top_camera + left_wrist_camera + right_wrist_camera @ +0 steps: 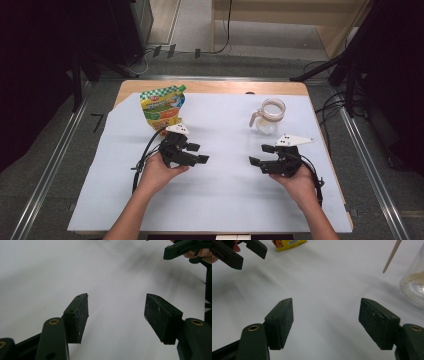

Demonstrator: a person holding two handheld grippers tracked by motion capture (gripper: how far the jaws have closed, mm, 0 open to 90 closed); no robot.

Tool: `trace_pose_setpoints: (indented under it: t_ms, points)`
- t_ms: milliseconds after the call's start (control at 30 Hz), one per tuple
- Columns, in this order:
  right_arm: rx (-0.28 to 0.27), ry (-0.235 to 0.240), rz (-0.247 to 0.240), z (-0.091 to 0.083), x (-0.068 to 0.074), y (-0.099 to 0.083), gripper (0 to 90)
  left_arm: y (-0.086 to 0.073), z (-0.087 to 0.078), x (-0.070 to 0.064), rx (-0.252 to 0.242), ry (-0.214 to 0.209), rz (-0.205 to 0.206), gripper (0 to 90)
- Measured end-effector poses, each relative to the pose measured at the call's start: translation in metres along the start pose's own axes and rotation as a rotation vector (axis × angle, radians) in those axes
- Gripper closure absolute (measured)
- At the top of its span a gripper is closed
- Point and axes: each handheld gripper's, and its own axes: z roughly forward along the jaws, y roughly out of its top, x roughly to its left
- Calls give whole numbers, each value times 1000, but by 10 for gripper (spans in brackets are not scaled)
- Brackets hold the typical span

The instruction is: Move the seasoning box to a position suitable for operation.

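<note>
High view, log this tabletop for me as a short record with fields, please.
surface: white sheet over a wooden table
left gripper: open, holding nothing, above the sheet
right gripper: open, holding nothing, above the sheet
far left: green and yellow printed pouch, standing
far right: clear glass jug, pale powder at its bottom

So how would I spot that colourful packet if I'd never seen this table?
Find the white sheet covering the table, then its far left corner. The pouch stands there, yellow with a green checked top, unlike the clear glass jug at far right.
</note>
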Motion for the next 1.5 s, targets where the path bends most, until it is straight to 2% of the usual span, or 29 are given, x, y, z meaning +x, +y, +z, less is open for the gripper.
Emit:
trace_pose_setpoints:
  t_ms: [67,133,300,433,600,733,800,833,867,900,1000,1033,1167,1267,1367,1500]
  points:
    - [5,-3,0,2,-1,0,328,1,0,1,-10,-31,-17,348]
    - [18,-12,3,4,-1,-1,344,2,-2,1,-19,-44,-26,339]
    - [14,-17,-7,6,0,-1,361,2,-4,-2,-8,-24,15,348]
    - [13,-24,-15,6,-1,0,381,3,-5,-3,-7,-23,29,359]
    - [19,-35,-8,5,-4,0,375,4,-7,-5,-31,-58,15,362]
    - [4,-52,17,3,-10,1,355,4,-8,-7,-33,-56,31,361]
    - [-2,-66,20,2,-13,1,360,5,-9,-8,-34,-42,39,361]
    - [2,-79,17,1,-16,1,360,5,-10,-10,-42,-36,57,362]
    - [-2,-88,22,1,-18,1,358,5,-10,-10,-42,-36,57,363]
    - [-3,-90,30,0,-20,0,355,7,-13,-15,-66,-36,88,363]
    - [-16,-105,42,-2,-27,0,352,10,-15,-20,-78,-43,121,363]
    - [-21,-117,43,-3,-29,1,349,12,-16,-24,-71,-30,136,366]
    - [-20,-137,71,-4,-40,5,334,13,-15,-22,-48,-37,94,367]
    - [-30,-176,66,-4,-46,9,322,12,-15,-21,-39,-31,91,367]
    - [-22,-192,106,-3,-56,10,286,12,-17,-20,-39,-33,90,367]
    - [-29,-226,122,-1,-68,15,251,10,-17,-21,-44,-32,95,367]
